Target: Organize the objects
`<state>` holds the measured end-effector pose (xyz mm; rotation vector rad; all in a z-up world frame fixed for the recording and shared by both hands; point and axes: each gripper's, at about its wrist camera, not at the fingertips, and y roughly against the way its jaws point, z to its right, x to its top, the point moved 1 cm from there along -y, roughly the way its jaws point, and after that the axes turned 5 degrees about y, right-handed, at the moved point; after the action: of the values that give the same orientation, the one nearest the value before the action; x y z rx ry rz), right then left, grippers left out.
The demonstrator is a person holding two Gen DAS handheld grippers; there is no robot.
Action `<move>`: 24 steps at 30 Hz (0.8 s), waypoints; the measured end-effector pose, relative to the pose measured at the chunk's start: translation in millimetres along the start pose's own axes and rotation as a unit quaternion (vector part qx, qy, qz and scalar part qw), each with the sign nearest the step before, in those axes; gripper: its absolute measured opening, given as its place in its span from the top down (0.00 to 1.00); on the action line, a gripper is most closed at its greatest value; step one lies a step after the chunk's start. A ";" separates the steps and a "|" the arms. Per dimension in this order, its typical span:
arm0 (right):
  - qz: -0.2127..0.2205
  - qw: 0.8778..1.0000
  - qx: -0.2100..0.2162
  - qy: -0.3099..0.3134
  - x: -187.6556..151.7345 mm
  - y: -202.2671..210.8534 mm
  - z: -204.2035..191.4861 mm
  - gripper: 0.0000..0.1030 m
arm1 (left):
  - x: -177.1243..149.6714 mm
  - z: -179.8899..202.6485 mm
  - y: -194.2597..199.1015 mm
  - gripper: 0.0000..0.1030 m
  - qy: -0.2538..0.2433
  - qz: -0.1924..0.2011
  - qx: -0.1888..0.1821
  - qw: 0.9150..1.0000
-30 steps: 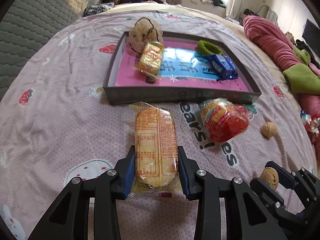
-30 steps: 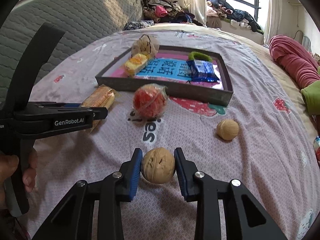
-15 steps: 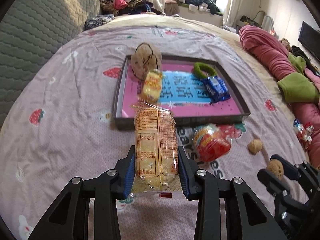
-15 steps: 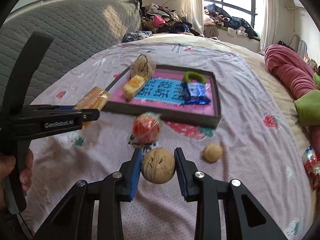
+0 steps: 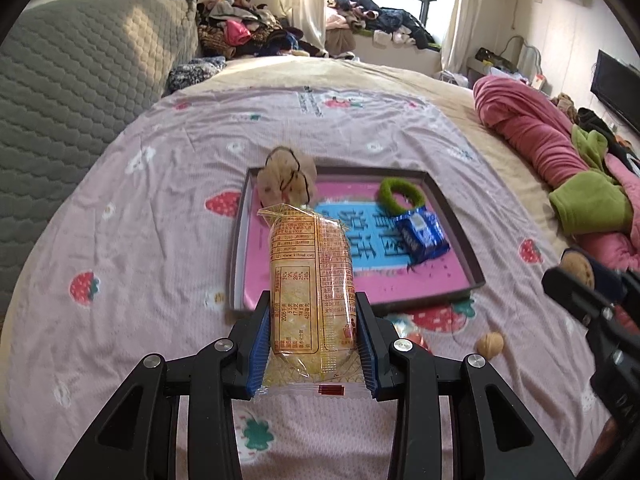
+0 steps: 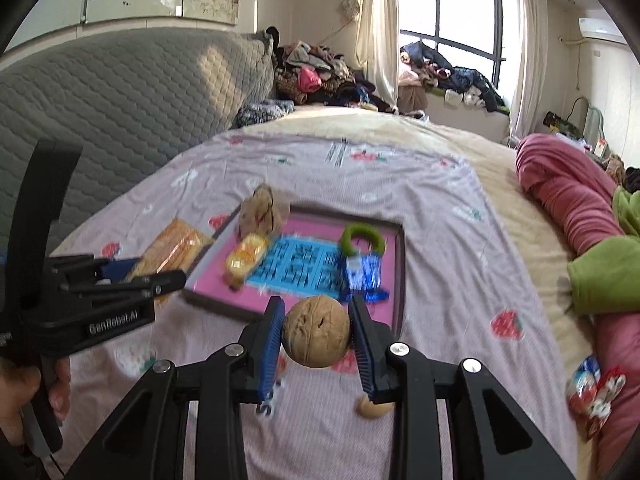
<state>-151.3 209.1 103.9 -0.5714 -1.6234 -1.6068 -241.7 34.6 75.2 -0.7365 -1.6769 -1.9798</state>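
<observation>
My left gripper (image 5: 313, 338) is shut on a long yellow snack packet (image 5: 310, 280) and holds it in the air before the shallow dark tray (image 5: 238, 256) with a pink and blue floor. My right gripper (image 6: 316, 338) is shut on a walnut (image 6: 316, 336), raised above the bed near the tray's front edge (image 6: 224, 306). The tray holds a beige pouch (image 5: 286, 178), a green ring (image 5: 402, 196), a blue packet (image 5: 422, 238) and a small yellow packet (image 6: 246, 258). A second walnut (image 5: 490, 345) lies on the sheet. A red snack bag is mostly hidden behind my left gripper.
The pink printed sheet (image 5: 132, 248) covers the bed. A grey quilted headboard (image 5: 68, 88) stands at the left. A pink blanket roll (image 5: 532, 132) and green cloth (image 5: 592, 204) lie at the right. Red and white wrappers (image 6: 596, 388) lie at the right edge.
Both grippers have risen from the sheet with their loads and moved toward the tray. The red snack bag has slid out of sight under my left gripper.
</observation>
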 end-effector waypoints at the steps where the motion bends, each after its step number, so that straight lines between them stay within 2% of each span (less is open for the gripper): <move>1: 0.004 1.000 -0.002 0.000 5.4 0.1 1.6 0.68 | 4.8 0.6 0.5 0.62 -0.001 0.004 0.001 1.000; 14: 0.050 0.999 -0.017 -0.002 70.8 -4.9 22.0 0.68 | 48.8 13.5 -5.5 0.62 -0.009 0.028 -0.004 1.000; 24: 0.064 0.998 -0.021 -0.001 98.2 -12.8 31.6 0.68 | 88.6 26.2 -3.2 0.62 -0.010 0.054 -0.007 0.998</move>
<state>-227.0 219.0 174.3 -0.6844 -1.5258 -1.5504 -308.2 61.6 133.5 -0.8373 -1.6014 -1.9190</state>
